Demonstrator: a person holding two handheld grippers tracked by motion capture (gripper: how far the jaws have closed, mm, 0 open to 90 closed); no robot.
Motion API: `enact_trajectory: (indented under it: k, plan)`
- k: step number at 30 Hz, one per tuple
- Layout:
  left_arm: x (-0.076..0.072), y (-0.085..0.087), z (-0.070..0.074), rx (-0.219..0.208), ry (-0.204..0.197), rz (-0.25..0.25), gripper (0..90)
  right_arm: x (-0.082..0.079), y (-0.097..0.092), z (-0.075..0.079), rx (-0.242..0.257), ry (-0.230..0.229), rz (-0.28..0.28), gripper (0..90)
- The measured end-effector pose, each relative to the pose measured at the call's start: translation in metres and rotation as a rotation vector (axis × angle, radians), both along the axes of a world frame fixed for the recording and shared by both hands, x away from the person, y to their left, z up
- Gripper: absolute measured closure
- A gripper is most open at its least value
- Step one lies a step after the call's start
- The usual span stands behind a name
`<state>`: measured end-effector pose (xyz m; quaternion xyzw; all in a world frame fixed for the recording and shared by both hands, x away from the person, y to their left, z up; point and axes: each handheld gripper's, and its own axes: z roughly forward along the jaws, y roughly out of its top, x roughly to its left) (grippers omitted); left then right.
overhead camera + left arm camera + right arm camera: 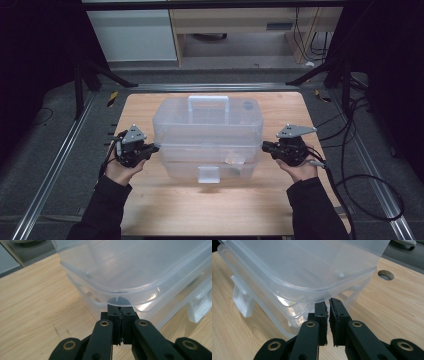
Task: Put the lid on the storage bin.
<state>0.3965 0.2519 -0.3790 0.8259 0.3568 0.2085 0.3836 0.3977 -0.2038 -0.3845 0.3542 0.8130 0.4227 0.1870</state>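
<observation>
A clear plastic box stands mid-table, its base (210,165) under a tall lid (207,122) with a handle (208,102). The lid's rim sits slightly raised off the base. My left gripper (156,147) is at the box's left end. In the left gripper view its jaws (120,308) are pressed together, tips tucked just under the lid rim (130,265). My right gripper (265,146) mirrors it at the right end. Its jaws (327,304) show only a thin slit, with their tips under the lid rim (307,267). Nothing is clamped between either pair.
A front latch (209,174) hangs from the base. Small items (232,161) lie inside it. The wooden table (200,210) has a round cable hole (385,275) behind the box. Metal rails and black cables (370,185) run along the table's sides.
</observation>
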Motion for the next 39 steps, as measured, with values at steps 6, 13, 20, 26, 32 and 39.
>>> enact_trajectory:
  k: [6,13,20,26,32,39]
  plan:
    - [0.000,0.001,-0.005,0.013,0.013,0.002,87.4,-0.001,0.000,-0.006,-0.013,0.012,0.005,84.1]
    - [-0.001,0.002,-0.013,0.037,0.039,0.004,87.2,-0.001,0.001,-0.012,-0.037,0.026,0.010,83.3]
    - [0.000,0.003,-0.021,0.086,0.065,0.019,87.2,0.000,0.001,-0.020,-0.082,0.048,0.007,83.2]
    - [0.003,0.005,-0.029,0.124,0.089,0.025,87.9,0.001,0.001,-0.026,-0.115,0.063,0.000,83.3]
    - [0.009,0.022,-0.032,0.072,0.105,0.068,84.9,0.002,-0.011,-0.022,-0.114,0.038,-0.040,79.6]
    - [0.014,0.040,-0.035,0.057,0.085,0.151,74.4,0.009,-0.044,-0.033,-0.124,0.037,-0.168,64.8]
